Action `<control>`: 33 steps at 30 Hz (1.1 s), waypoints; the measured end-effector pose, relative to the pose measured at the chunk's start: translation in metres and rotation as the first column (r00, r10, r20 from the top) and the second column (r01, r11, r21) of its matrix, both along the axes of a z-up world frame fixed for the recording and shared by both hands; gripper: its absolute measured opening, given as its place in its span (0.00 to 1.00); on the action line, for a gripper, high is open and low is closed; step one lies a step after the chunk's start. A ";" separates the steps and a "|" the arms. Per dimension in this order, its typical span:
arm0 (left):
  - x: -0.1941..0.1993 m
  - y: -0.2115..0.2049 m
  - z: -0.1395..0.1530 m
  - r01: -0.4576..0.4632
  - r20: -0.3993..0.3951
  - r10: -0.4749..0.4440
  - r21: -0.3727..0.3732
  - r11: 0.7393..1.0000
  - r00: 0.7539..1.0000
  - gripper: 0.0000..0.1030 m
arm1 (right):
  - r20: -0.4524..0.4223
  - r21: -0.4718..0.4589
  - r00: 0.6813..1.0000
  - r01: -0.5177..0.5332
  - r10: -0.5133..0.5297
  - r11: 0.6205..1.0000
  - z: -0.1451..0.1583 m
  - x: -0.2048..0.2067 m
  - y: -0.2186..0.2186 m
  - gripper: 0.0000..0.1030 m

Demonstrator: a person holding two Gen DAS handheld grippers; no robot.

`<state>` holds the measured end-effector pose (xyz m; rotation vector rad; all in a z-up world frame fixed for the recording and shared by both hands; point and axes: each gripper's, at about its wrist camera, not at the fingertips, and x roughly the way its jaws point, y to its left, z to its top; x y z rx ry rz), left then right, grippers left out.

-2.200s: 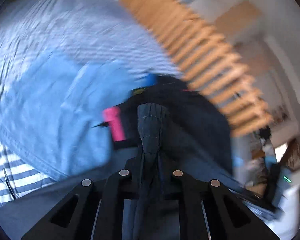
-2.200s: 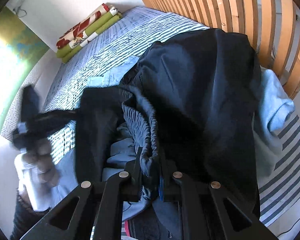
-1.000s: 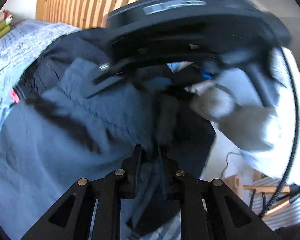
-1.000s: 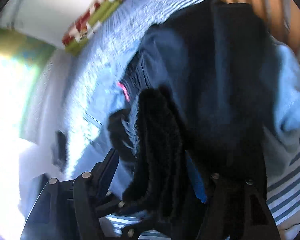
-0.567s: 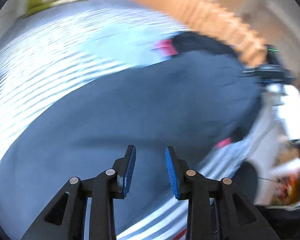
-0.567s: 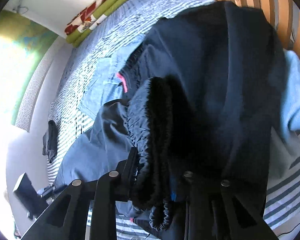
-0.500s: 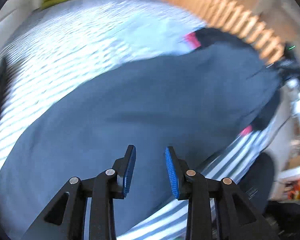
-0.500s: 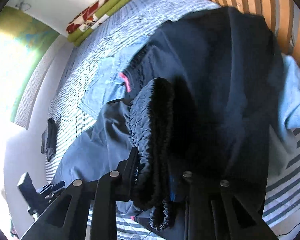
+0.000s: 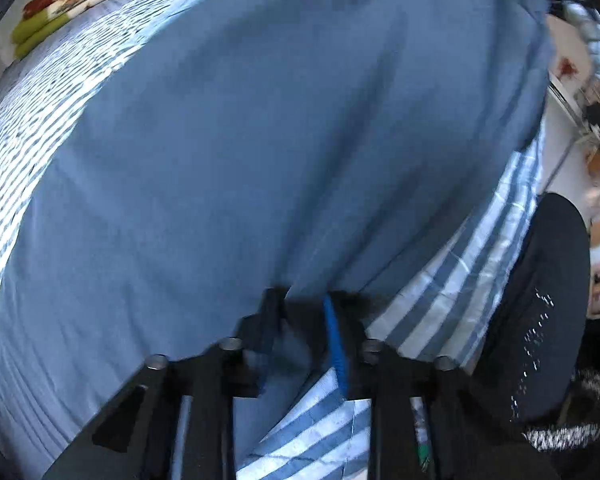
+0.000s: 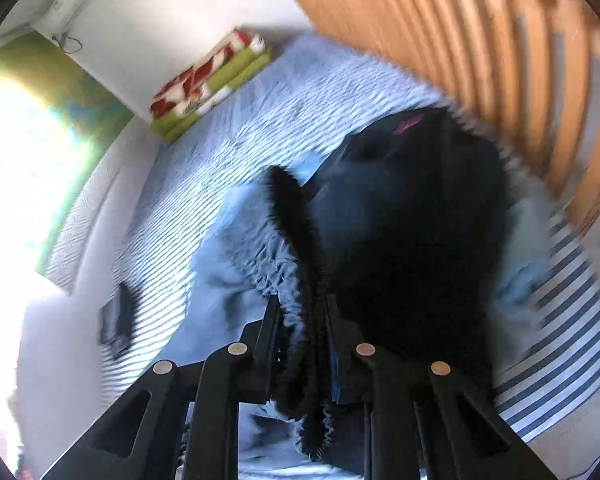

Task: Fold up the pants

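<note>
Left wrist view: left gripper (image 9: 302,320) points steeply down at the near edge of the blue pants (image 9: 260,140), which lie spread across the striped bedsheet (image 9: 440,312) ahead of the fingers. Jaws are closing; a fold of the pants' edge sits between the 2 fingers, the blue pad on the right one showing. Pads look just about on the cloth, but motion blur leaves the bite depth unclear.

Right wrist view: right gripper (image 10: 300,320) also closing, its 2 fingers pinching the gathered elastic waistband (image 10: 296,240), which runs up and away from the fingertips. Dark garment (image 10: 412,216) lies right of the fingers, wooden slatted headboard (image 10: 500,60) beyond it, folded red-green blanket (image 10: 208,80) far ahead-left.

Risks, my read:
- Left bite looks shallow and near the hem; cloth could slip out once lifted.
- Left fingers sit right over the sheet; closing could snag the bedsheet along with the pants.
- Right gripper holds a bunched waistband, so the fold may come out skewed.
- Dark garment touching the pants could drag along.
</note>
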<state>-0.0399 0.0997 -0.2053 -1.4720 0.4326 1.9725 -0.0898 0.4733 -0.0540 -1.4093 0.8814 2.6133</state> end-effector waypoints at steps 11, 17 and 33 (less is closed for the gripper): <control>-0.009 0.081 0.045 0.133 -0.054 -0.128 0.104 0.986 0.990 0.24 | 0.169 -0.024 0.986 0.010 -0.006 1.000 -0.062 -0.020 0.021 0.17; 0.002 0.162 0.035 0.216 -0.025 -0.215 0.125 0.968 0.976 0.24 | 0.196 0.060 0.981 -0.019 0.007 0.998 -0.053 -0.015 0.023 0.30; 0.030 0.165 0.018 0.281 -0.044 -0.279 0.040 0.959 0.959 0.41 | 0.189 0.005 0.982 -0.005 0.004 1.000 -0.033 0.032 -0.039 0.41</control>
